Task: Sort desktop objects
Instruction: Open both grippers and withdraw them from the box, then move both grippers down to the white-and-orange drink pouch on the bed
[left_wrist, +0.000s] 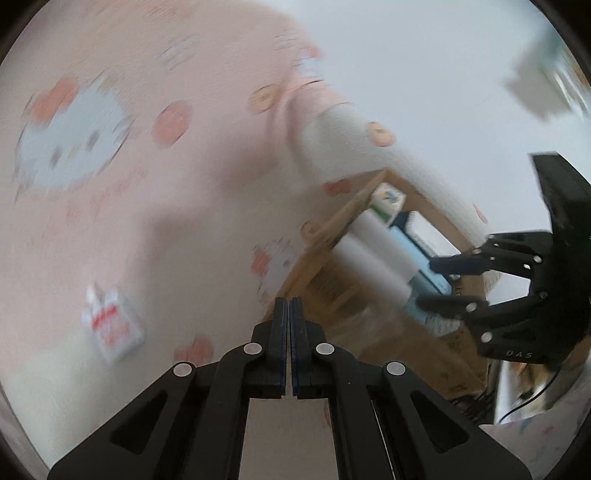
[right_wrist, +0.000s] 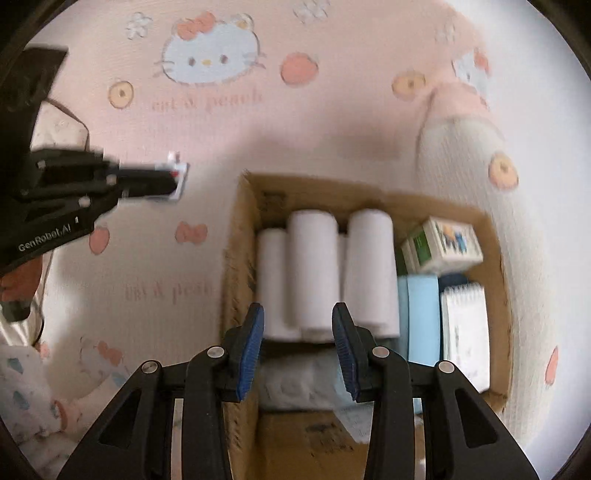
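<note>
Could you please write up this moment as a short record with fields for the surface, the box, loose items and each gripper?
surface: pink cartoon-cat cloth
box: open cardboard box on the cloth
box contents: white rolls, light blue case, spiral notepad, small printed carton
loose item: small white-and-red packet on the cloth
left gripper: shut, empty
right gripper: open, above the rolls

You are in a home, likely a bedroom: a soft pink cat blanket (right_wrist: 332, 122) lies under a cardboard box (right_wrist: 240, 236).
</note>
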